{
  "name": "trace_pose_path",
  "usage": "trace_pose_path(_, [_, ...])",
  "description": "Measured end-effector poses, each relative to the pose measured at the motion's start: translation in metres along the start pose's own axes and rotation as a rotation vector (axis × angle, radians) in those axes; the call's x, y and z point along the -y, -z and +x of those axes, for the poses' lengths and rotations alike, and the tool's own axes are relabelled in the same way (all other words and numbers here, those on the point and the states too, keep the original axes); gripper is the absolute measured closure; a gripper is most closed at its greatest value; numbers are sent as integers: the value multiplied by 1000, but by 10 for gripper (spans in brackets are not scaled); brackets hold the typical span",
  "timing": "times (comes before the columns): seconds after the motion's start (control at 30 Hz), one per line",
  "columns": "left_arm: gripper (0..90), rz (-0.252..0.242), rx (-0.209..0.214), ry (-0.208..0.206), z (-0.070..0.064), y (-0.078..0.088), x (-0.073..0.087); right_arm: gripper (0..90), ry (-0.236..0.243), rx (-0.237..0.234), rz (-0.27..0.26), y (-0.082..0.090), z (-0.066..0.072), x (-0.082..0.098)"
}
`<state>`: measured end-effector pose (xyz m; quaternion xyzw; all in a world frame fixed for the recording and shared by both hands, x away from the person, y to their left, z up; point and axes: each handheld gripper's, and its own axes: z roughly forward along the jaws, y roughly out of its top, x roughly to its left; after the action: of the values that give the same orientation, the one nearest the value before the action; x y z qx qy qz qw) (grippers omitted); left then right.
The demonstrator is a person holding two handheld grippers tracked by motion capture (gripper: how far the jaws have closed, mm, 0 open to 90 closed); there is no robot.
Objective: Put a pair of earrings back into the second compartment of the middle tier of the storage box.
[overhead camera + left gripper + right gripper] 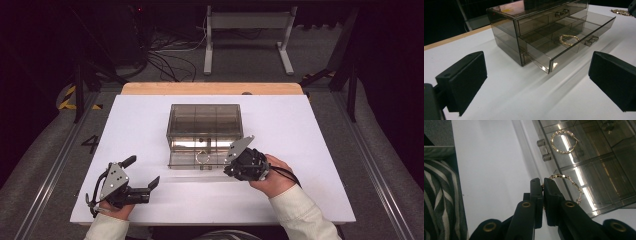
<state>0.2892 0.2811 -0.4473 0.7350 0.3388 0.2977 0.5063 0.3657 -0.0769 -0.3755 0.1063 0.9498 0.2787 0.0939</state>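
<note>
A smoky clear drawer box [205,117] stands mid-table with its lower drawer [192,161] pulled out toward me. One gold bracelet [562,141] lies in a drawer compartment, also seen as the bracelet [569,39] in the left gripper view. My right gripper [542,183] is shut on a second gold bracelet [571,183], which hangs over the drawer's front right corner. In the high view the right gripper [230,169] sits at that corner. My left gripper [141,171] rests low at the front left, open, its jaws wide apart with nothing between them and aimed at the box [506,15].
The white tabletop [310,130] has a wooden strip [210,88] along its far edge. The drawer handle [544,150] juts from the drawer front. A person's striped clothing [439,200] is at the table's near edge. Cables and a metal stand lie on the floor beyond.
</note>
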Motion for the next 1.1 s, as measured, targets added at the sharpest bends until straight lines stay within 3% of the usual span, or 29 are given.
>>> trace_pose_path(0.57, [26,0,4,-4,1,-3,-1,867,-9,0,-13,-8,-14,-24])
trace_pose_path(1.1, [27,4,2,-3,1,-2,-1,866,26,0,13,-23,-18,-49])
